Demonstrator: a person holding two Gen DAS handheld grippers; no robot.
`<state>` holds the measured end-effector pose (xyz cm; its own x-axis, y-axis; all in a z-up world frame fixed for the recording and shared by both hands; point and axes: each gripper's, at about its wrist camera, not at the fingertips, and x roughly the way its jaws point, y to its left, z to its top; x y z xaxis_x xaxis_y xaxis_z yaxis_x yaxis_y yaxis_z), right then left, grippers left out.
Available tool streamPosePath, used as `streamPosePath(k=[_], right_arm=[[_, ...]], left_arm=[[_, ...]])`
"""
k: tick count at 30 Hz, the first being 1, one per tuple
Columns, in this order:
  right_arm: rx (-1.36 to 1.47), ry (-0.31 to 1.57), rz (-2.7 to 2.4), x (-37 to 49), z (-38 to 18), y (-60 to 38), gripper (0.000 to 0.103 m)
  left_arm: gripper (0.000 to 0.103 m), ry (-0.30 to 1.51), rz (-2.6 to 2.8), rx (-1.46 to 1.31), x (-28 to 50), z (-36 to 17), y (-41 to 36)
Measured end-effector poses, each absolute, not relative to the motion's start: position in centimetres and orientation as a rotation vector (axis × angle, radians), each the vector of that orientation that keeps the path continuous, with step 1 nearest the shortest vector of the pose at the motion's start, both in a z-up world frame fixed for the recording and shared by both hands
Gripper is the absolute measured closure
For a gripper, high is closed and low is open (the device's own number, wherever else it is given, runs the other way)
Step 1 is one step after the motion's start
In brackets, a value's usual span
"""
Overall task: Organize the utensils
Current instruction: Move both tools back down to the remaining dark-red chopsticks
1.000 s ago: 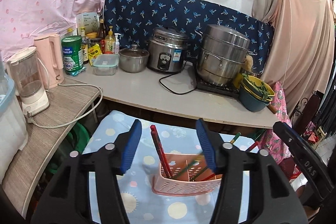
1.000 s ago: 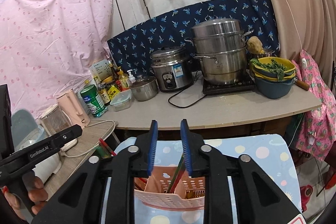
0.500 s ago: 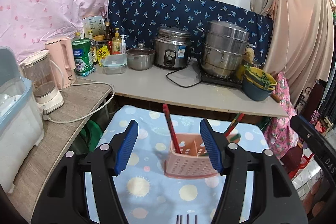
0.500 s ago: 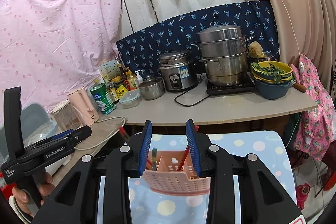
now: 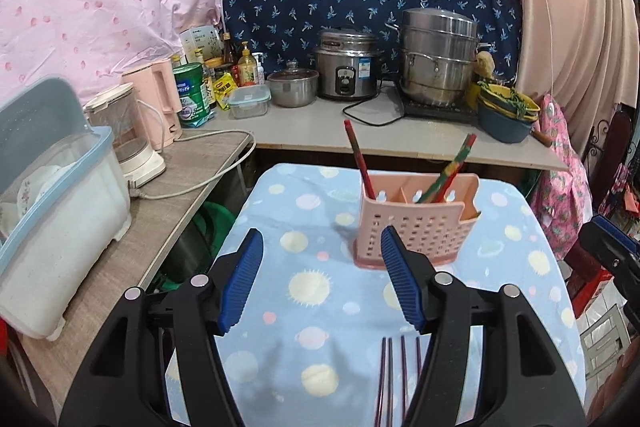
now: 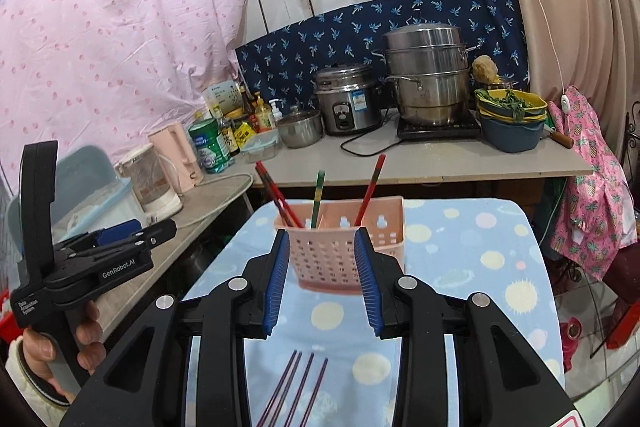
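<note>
The pink utensil holder (image 5: 416, 223) stands upright on the far half of the blue spotted cloth (image 5: 320, 307), chopsticks leaning inside — four dark chopsticks (image 6: 298, 383) lie near. The left gripper (image 5: 320, 281) gapes wide and the right gripper (image 6: 322, 279) is partly open — neither holding anything.

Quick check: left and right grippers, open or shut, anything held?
Left gripper: jaws open, holding nothing.
Right gripper: jaws open, holding nothing; the pink utensil holder stands beyond them.
</note>
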<state>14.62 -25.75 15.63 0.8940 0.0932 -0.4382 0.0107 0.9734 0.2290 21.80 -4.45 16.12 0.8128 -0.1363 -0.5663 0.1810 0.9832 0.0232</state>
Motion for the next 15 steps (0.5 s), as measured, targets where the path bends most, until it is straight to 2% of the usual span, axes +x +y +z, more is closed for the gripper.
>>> streamPosePath(k=[15], right_arm=[[0.24, 0.576, 0.045, 8.2, 9.5, -21.9, 0.07]], left_arm=[[0.045, 0.704, -0.165, 0.099, 15.9, 9.5, -1.7]])
